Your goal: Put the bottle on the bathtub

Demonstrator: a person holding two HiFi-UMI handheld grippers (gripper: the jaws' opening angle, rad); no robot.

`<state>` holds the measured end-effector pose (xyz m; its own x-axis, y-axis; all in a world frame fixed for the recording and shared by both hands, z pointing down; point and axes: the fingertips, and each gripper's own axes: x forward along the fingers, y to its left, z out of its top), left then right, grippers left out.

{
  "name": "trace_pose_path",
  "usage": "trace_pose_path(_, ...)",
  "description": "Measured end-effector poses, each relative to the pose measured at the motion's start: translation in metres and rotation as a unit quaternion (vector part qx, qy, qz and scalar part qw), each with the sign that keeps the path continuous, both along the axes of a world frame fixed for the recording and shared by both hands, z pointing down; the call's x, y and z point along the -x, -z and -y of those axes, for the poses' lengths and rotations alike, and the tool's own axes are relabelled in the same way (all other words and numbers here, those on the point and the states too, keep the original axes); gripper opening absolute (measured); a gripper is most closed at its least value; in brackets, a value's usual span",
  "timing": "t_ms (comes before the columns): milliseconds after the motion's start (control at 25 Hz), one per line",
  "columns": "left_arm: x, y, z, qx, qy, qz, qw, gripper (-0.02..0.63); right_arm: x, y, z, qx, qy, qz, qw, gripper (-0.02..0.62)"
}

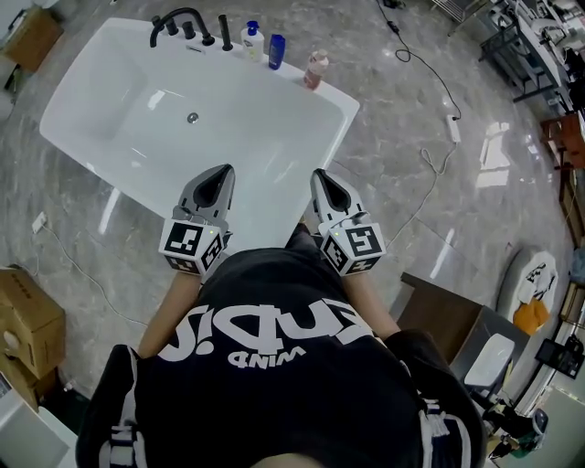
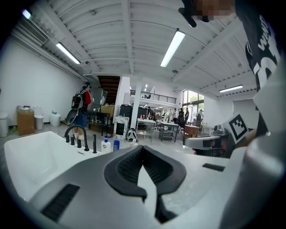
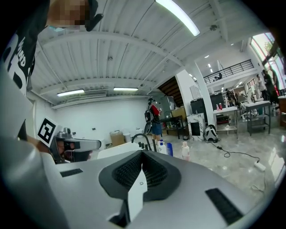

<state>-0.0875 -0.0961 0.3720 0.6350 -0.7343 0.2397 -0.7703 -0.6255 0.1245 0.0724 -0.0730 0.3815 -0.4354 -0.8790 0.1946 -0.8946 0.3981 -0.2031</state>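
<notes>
The white bathtub [image 1: 110,146] stands ahead of me on the grey floor, with a black faucet [image 1: 179,25] on its far rim. On that same rim stand a white pump bottle [image 1: 252,39], a blue bottle [image 1: 276,51] and a pink bottle [image 1: 315,69]. My left gripper [image 1: 221,175] and right gripper [image 1: 323,177] hover side by side over the tub's near rim, both shut and holding nothing. The left gripper view shows its shut jaws with the white pump bottle [image 2: 106,145] beyond. The right gripper view shows the pink bottle [image 3: 185,150] past its shut jaws.
Cardboard boxes [image 1: 26,331] sit at the left, and a dark cabinet [image 1: 441,318] at my right. A cable [image 1: 428,71] and power strip [image 1: 454,129] lie on the floor beyond the tub. A person with a red top [image 3: 154,117] stands behind the faucet.
</notes>
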Motion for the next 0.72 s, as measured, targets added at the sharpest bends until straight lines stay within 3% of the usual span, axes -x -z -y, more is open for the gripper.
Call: trace_pose_path(720, 0.004, -0.004, -0.013, 0.014, -0.001, -0.002, 0.9999, 0.008, -0.008, -0.011, -0.014, 0.014, -0.017, -0.001, 1.0, 0.023)
